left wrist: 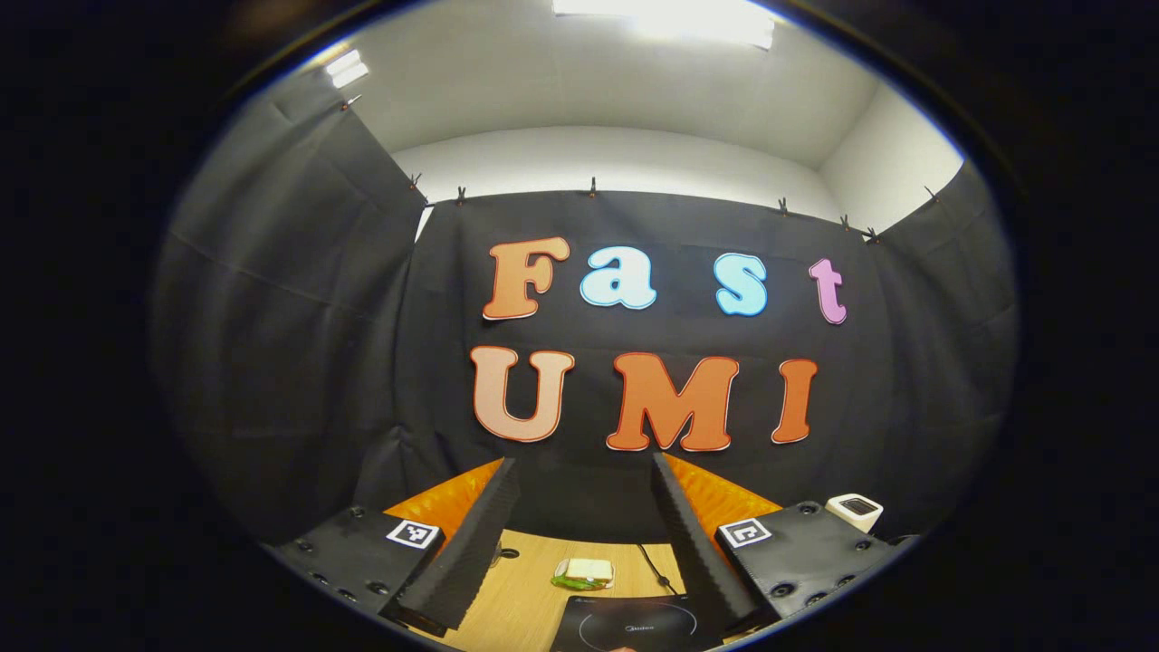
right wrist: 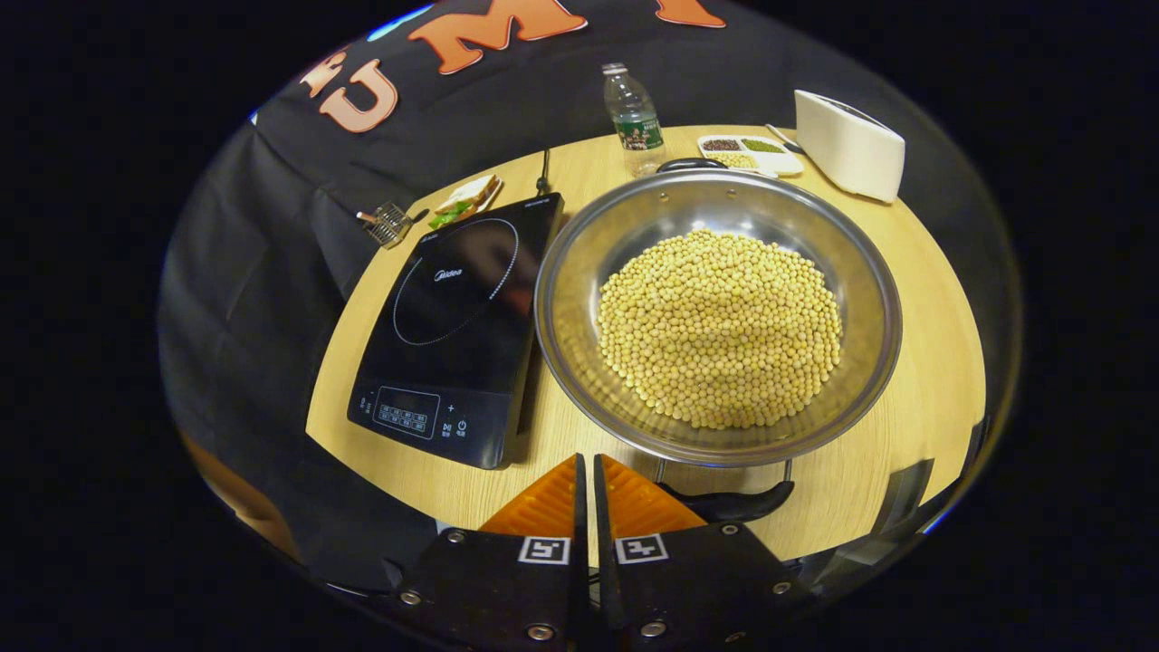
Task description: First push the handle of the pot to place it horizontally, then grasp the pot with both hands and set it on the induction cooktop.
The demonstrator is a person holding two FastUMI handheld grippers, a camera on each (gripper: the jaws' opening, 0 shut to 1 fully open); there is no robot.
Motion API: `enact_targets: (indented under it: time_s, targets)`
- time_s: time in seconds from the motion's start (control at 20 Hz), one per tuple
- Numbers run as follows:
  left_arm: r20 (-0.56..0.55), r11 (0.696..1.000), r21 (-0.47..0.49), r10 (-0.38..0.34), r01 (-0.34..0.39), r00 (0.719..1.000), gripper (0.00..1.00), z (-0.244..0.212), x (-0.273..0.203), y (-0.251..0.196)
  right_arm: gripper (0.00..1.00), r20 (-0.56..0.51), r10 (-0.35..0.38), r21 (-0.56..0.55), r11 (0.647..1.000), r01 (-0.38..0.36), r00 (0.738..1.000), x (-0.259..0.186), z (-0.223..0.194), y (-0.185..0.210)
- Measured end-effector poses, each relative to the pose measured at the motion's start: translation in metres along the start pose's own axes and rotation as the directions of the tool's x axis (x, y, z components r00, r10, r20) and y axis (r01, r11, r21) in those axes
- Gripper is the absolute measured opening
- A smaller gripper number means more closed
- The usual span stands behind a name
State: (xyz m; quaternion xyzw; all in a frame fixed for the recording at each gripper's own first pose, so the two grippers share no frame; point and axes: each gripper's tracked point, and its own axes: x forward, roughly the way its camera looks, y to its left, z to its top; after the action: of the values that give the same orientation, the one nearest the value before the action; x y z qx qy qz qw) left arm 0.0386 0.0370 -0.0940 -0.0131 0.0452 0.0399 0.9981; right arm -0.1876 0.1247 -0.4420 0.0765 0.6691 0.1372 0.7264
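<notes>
The pot (full of beans) sits mid-frame on the table, beside the induction cooktop, not on it. The right gripper is pinched closed, empty, near the handle. The left gripper gapes wide, empty. Lifting is left.

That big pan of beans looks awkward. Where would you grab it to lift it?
By its two black handles, one pair of tongs from each side. The near handle lies flat below the rim; the far handle sits opposite. The pot is wide, shallow and heaped with soybeans, so a single grip would probably tip it.
</notes>
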Motion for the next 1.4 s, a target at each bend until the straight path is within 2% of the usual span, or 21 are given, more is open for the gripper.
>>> enact_targets:
  time_s: [0.4, 0.6, 0.85, 1.4]
  targets:
    - [-0.036, 1.000, -0.022, 0.005, -0.006, 0.999, 0.96, -0.015, 0.004, 0.011, 0.01, -0.021, -0.020, -0.015, 1.000, 0.020, 1.000, 0.018, 0.000, -0.005]
    - [-0.051, 1.000, -0.019, -0.001, 0.000, 0.999, 0.96, -0.023, 0.004, 0.007, 0.00, -0.010, 0.003, -0.030, 1.000, -0.003, 1.000, 0.019, 0.001, -0.005]
    - [-0.068, 1.000, -0.016, -0.012, 0.011, 0.998, 0.96, -0.031, 0.008, -0.002, 0.00, -0.011, 0.056, 0.032, 0.998, -0.056, 0.998, 0.018, 0.000, -0.009]
    - [-0.079, 0.999, -0.017, -0.042, 0.041, 0.996, 0.97, -0.036, 0.012, -0.025, 0.00, 0.023, -0.036, 0.070, 0.997, 0.034, 0.999, 0.010, 0.009, -0.066]
